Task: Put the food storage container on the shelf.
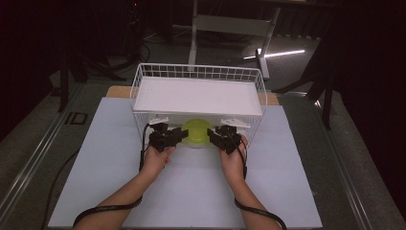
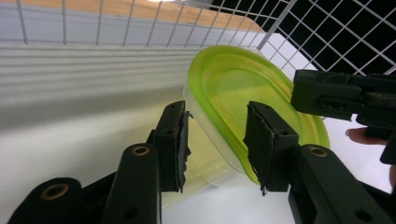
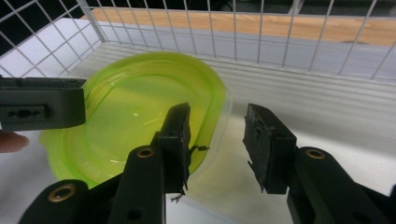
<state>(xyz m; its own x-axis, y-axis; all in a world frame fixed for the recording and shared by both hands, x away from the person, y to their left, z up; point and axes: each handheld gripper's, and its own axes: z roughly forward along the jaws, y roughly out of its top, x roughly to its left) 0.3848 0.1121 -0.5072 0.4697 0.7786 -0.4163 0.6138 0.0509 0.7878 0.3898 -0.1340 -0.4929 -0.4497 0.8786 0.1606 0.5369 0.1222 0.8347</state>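
On the far left of the high view, the floor strip beside the table has "ID" printed on it, and that's the only writing I can make out anywhere. No brand shows on the tub or the grippers.

Moving right, the left hand holds the left gripper at the near open side of a white wire basket, which sits at the far middle of the table with a white shelf on top. In the left gripper view its jaws are spread apart, one on each side of the tub's near rim, with gaps showing, so it's released and not pinching anything.

Dead center is the tub, clear plastic with a lime green lid, sitting under the shelf between the two grippers. It's on the white floor inside the basket.

Right of that, the right gripper, in the right hand, mirrors the left. In the right gripper view the jaws stand wide, one over the lid's edge and the other off the tub over bare white floor. So that one's released too. Each gripper view also catches the other gripper across the tub, plus a fingertip.
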